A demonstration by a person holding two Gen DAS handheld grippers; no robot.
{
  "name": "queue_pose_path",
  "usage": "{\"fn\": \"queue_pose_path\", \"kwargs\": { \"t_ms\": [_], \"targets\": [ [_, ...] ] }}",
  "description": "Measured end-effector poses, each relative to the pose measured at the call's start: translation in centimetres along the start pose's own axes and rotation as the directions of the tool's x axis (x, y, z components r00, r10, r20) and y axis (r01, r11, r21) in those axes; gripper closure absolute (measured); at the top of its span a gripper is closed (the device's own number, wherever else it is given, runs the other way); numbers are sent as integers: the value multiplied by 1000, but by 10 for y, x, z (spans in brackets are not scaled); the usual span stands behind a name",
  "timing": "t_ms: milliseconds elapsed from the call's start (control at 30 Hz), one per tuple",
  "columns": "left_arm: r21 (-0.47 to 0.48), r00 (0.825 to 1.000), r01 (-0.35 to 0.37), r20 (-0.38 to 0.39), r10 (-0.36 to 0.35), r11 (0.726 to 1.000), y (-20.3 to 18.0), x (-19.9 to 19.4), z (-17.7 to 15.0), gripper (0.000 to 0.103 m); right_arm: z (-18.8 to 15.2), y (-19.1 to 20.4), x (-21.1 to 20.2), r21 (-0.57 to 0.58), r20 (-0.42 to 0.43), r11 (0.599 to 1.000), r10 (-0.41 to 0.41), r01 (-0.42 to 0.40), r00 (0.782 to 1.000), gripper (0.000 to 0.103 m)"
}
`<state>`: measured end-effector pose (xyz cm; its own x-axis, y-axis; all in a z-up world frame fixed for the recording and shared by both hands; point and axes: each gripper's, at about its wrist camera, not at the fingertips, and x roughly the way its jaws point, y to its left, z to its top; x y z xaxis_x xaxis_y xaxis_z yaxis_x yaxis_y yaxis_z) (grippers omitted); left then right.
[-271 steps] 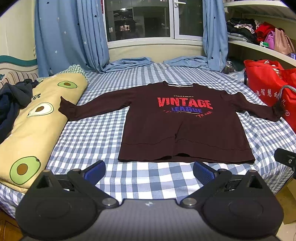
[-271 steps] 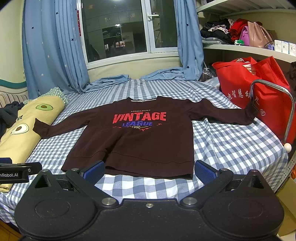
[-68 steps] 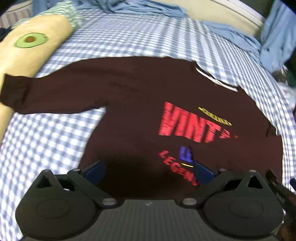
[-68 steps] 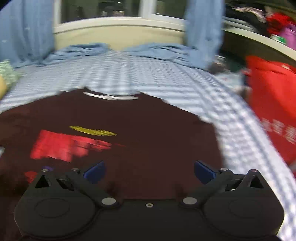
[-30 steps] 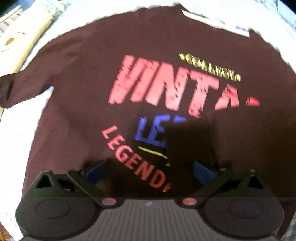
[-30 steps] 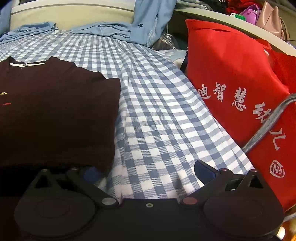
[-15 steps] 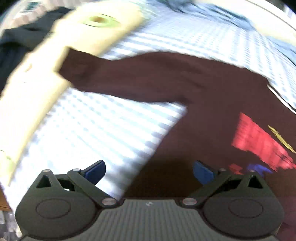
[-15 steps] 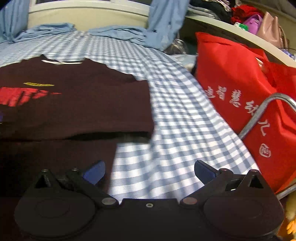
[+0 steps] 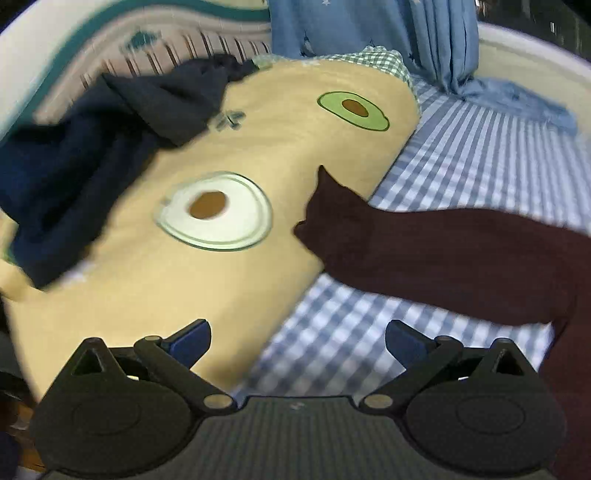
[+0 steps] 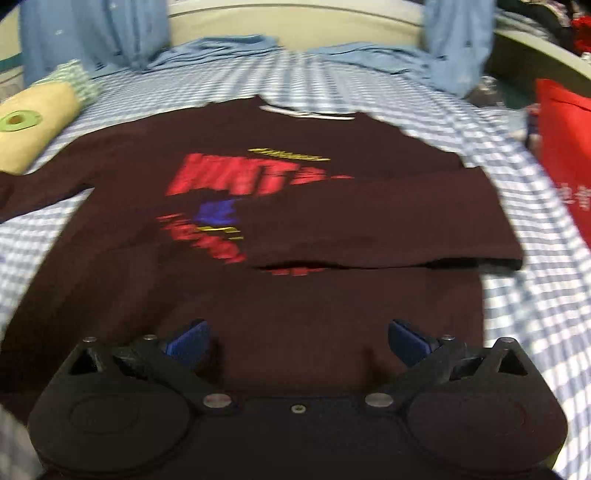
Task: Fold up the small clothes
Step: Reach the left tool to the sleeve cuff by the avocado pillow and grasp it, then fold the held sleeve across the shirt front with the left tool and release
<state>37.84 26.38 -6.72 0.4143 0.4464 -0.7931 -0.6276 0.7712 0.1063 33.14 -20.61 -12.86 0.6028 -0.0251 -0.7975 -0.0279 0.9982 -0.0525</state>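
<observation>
A dark maroon sweatshirt (image 10: 332,302) with red and blue lettering lies flat on the checked bed. Its right sleeve (image 10: 388,225) is folded across the chest and covers part of the print. In the left wrist view its left sleeve (image 9: 443,254) stretches out straight, with the cuff (image 9: 325,214) resting on the edge of the avocado pillow. My left gripper (image 9: 297,341) is open above the bed short of that sleeve, holding nothing. My right gripper (image 10: 297,341) is open over the lower body of the sweatshirt, also holding nothing.
A long yellow avocado-print pillow (image 9: 192,258) runs along the bed's left side, with dark navy clothing (image 9: 92,162) piled on it. Blue curtains (image 9: 369,33) hang at the window behind. A red bag (image 10: 565,155) stands at the bed's right edge. Blue-white checked sheet (image 9: 480,147) surrounds the shirt.
My left gripper has swung left from the chest toward the outstretched left sleeve and pillow. My right gripper has swung from the bed's right side back over the shirt. The right sleeve now lies folded across the chest.
</observation>
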Motion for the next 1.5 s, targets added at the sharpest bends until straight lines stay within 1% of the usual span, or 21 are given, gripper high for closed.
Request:
{"fn": "queue_pose_path", "kwargs": {
  "t_ms": [100, 167, 200, 300, 333, 400, 433, 500, 633, 700, 833, 867, 900, 933, 967, 1033, 1133, 1167, 1267, 1400, 1500],
  "targets": [
    [-89, 994, 111, 24, -109, 990, 10, 22, 7, 1, 4, 22, -11, -7, -5, 999, 48, -48, 999, 1],
    [-133, 989, 144, 43, -139, 981, 10, 41, 11, 2, 7, 32, -19, -20, -5, 999, 44, -44, 999, 1],
    [-151, 987, 156, 51, -150, 976, 9, 51, 15, 5, 8, 37, -22, -24, -11, 999, 39, -39, 999, 1],
    [-188, 990, 141, 39, -136, 972, 4, 80, 22, 12, 9, 41, -28, -42, -29, 999, 20, -21, 999, 1],
    [-202, 993, 122, 32, -118, 972, 1, 90, 24, 14, 10, 42, -28, -51, -36, 999, 10, -12, 999, 1],
    [-208, 998, 60, 23, -57, 976, -4, 105, 26, 24, 10, 42, -28, -61, -46, 998, -8, 6, 999, 1],
    [-203, 1000, 28, 15, -25, 979, -6, 112, 26, 25, 10, 42, -28, -61, -50, 998, -18, 15, 999, 1],
    [-202, 1000, 12, 0, -12, 979, -8, 127, 26, 26, 10, 42, -26, -54, -55, 998, -30, 28, 998, 1],
    [-233, 999, 43, 7, -42, 971, -12, 142, 26, 25, 12, 49, -23, -44, -53, 998, -51, 48, 997, 1],
    [-249, 999, 51, 9, -50, 967, -15, 147, 26, 23, 12, 53, -21, -35, -62, 998, -46, 44, 997, 1],
    [-318, 999, 36, 8, -35, 948, -18, 157, 29, 23, 10, 64, -19, -53, -78, 998, -37, 33, 996, 1],
    [-341, 1000, 24, 9, -23, 940, -17, 158, 31, 29, 9, 67, -19, -59, -80, 998, -36, 31, 996, 1],
    [-371, 1000, 11, 11, -7, 929, -16, 159, 32, 42, 9, 68, -20, -64, -81, 997, -35, 30, 996, 1],
    [-392, 1000, -5, 9, 9, 920, -14, 159, 33, 53, 9, 69, -21, -67, -81, 997, -35, 29, 996, 1],
    [-403, 1000, -14, 5, 18, 915, -13, 160, 34, 70, 8, 70, -21, -69, -80, 997, -34, 28, 996, 1],
    [-420, 1000, 7, 27, 5, 907, -12, 159, 32, 79, 9, 70, -23, -72, -74, 997, -36, 31, 997, 1],
    [-404, 996, 61, 78, -33, 913, -12, 152, 25, 87, 10, 66, -24, -58, -62, 998, -41, 38, 997, 1],
    [-404, 995, 74, 87, -42, 912, -11, 148, 23, 99, 9, 65, -24, -48, -58, 998, -40, 37, 998, 1],
    [-386, 990, 105, 131, -58, 917, -10, 134, 21, 99, 8, 60, -24, -31, -55, 999, -40, 38, 998, 1],
    [-299, 974, 157, 203, -98, 941, -19, 112, 24, 99, 6, 60, -26, -40, -58, 999, -21, 19, 998, 1],
    [-259, 962, 187, 245, -122, 948, -30, 91, 29, 99, 8, 59, -31, -50, -30, 999, 6, -8, 1000, 1]
  ]
}}
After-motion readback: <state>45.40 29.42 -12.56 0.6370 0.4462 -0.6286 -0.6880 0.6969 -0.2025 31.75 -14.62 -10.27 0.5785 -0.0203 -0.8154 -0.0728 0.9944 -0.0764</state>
